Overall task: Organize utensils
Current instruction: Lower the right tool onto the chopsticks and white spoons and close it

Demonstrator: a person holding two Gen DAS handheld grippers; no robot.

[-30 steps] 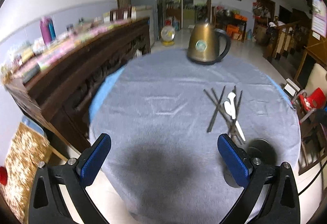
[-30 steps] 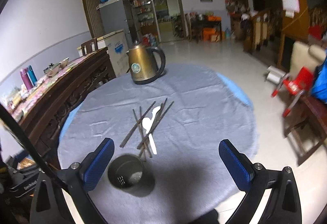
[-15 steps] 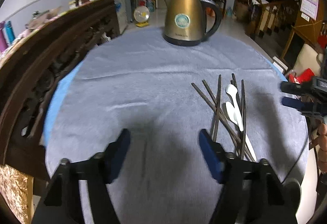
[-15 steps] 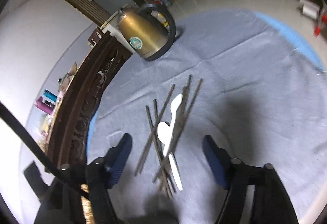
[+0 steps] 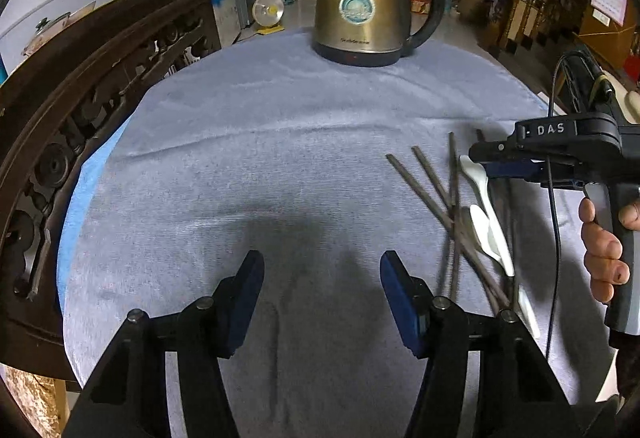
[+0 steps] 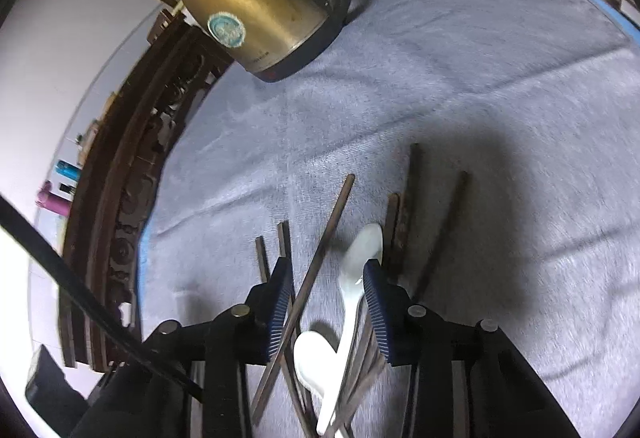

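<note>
Dim indoor light, soft dark shadows, fisheye bending, slight motion blur.

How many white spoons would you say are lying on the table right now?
2. One white spoon lies in the chopstick pile, its bowl toward the kettle; the other white spoon lies nearer the camera, crossing the first. Chopsticks could hide more.
</note>
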